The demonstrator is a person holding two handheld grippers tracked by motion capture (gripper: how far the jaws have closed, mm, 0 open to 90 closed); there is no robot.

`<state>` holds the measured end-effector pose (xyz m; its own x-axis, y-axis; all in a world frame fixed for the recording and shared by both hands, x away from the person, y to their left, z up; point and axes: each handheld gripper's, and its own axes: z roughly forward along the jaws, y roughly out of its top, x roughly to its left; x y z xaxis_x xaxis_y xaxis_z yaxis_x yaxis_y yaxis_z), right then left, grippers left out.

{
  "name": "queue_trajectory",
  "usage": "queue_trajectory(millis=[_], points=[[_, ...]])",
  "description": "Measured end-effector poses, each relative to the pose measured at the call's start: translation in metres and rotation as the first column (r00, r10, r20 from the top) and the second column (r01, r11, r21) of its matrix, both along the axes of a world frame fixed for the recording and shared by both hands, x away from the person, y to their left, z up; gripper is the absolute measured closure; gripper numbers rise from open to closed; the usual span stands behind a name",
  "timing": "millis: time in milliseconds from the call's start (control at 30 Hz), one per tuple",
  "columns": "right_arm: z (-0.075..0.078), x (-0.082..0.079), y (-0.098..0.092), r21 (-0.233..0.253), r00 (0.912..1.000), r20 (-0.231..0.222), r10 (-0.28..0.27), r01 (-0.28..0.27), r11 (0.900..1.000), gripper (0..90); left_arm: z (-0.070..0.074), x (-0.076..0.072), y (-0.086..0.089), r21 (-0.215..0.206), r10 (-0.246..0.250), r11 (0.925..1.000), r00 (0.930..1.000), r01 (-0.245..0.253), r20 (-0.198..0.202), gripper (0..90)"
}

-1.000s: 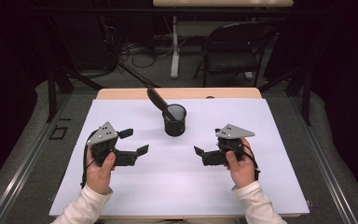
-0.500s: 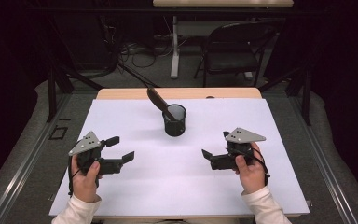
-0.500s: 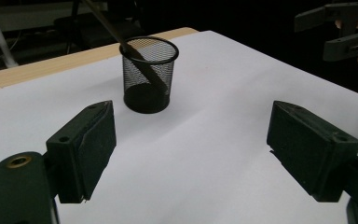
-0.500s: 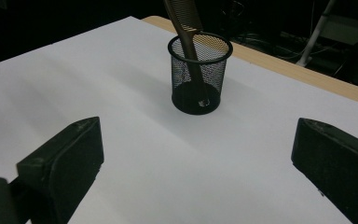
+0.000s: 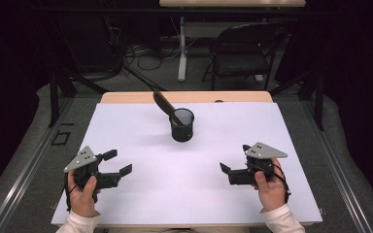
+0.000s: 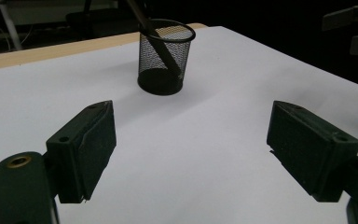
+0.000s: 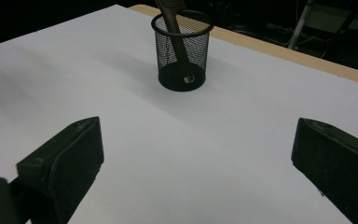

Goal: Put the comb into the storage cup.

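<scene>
Comb (image 5: 164, 103): one, leaning in the cup at frame centre, long axis tilting to the upper left.
Mesh cup (image 5: 182, 125): one, standing upright.
Surface: white table (image 5: 194, 194); chair (image 5: 245, 53) sitting upper right.
Left gripper (image 5: 118, 163): gaping, grasping nothing.
Right gripper (image 5: 234, 158): gaping, grasping nothing.

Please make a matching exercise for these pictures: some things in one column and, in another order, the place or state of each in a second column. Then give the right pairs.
Things:
1. mesh cup
2. comb
3. left gripper
4. chair

Places or states:
A. on the floor beyond the table
B. leaning in the cup, sticking out over its rim
C. open, held over the near left part of the table
D. upright near the far middle of the white sheet

Pairs: 1-D, 2-B, 3-C, 4-A
</scene>
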<state>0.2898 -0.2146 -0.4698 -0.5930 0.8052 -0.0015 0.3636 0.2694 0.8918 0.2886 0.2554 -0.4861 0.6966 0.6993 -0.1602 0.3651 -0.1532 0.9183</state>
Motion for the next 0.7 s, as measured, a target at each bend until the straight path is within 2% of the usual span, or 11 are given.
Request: queue_trajectory(millis=[167,333,433,700], points=[[-0.010,-0.003,-0.007,0.011,0.9996,-0.006,-0.027,0.027,1.000,2.2,-0.007,0.000,0.005,-0.017,0.008,0.9998,1.0000,-0.008,-0.004,16.2],[-0.021,-0.005,-0.010,0.017,0.9986,-0.029,-0.043,0.044,0.999,2.2,-0.012,0.001,0.008,-0.007,0.017,0.9998,0.9998,-0.017,-0.004,16.1],[-0.024,-0.005,-0.013,0.026,0.9985,-0.026,-0.049,0.049,0.998,2.2,-0.016,0.002,0.009,-0.022,0.024,0.9995,0.9997,-0.024,-0.006,16.1],[-0.031,-0.004,-0.020,0.041,0.9968,-0.017,-0.079,0.079,0.996,2.2,-0.023,0.004,0.016,-0.022,0.041,0.9989,0.9991,-0.042,-0.010,16.2]])
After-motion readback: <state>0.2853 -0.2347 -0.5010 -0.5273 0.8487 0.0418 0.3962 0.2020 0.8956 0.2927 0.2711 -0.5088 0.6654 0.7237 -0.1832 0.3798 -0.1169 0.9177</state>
